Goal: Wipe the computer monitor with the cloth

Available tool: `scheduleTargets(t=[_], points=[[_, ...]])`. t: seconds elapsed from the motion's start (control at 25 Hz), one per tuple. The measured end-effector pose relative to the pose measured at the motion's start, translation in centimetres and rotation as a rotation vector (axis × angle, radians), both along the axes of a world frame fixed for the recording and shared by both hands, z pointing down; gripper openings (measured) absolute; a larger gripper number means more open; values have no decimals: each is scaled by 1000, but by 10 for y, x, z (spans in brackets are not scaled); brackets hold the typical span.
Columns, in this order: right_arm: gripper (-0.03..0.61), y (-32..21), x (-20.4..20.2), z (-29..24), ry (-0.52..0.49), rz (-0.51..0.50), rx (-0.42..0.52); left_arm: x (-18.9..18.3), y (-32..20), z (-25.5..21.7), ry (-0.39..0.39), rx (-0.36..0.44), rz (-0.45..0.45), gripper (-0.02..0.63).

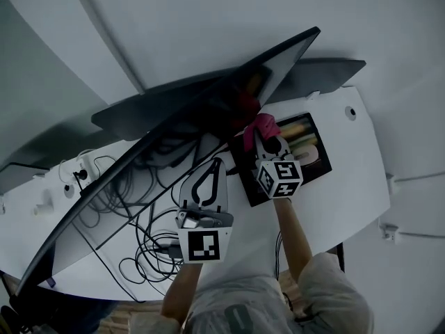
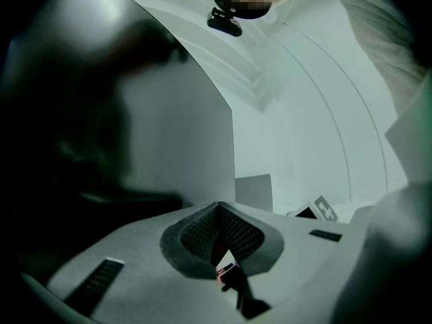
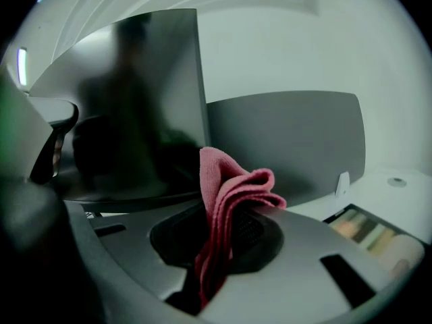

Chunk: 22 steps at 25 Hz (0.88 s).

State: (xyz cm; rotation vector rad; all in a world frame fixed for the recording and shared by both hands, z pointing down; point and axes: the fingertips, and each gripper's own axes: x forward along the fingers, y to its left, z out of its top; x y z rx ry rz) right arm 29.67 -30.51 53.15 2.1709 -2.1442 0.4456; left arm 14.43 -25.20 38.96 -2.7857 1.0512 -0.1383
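A large dark monitor (image 1: pixel 201 106) runs slantwise over the white desk (image 1: pixel 348 186), its screen towards me. My right gripper (image 1: pixel 259 135) is shut on a folded pink cloth (image 1: pixel 263 124), held close to the screen's lower right part; whether it touches the glass I cannot tell. In the right gripper view the cloth (image 3: pixel 229 194) sticks up from between the jaws of the right gripper (image 3: pixel 226 231), with the monitor (image 3: pixel 135 106) just beyond. My left gripper (image 1: pixel 216 163) is shut on nothing, left of the cloth. Its tips (image 2: pixel 217 211) meet before the blurred dark screen (image 2: pixel 67 147).
A second monitor (image 1: pixel 313 72) stands behind the first one at the right. A black tray (image 1: pixel 321 164) with small items lies on the desk under my right gripper. Tangled cables (image 1: pixel 139 207) spread over the desk's left part.
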Motion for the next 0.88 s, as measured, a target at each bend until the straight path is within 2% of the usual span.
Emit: scheduleTargets(t=[0.24, 0.44, 0.88], points=[[54, -12, -5, 12, -57, -8, -4, 0, -6, 10, -1, -18, -8, 15], [54, -13, -12, 11, -196, -11, 26, -3, -10, 14, -5, -13, -25, 15], [54, -10, -35, 11, -295, -59, 17, -13, -6, 12, 43, -26, -49, 15]])
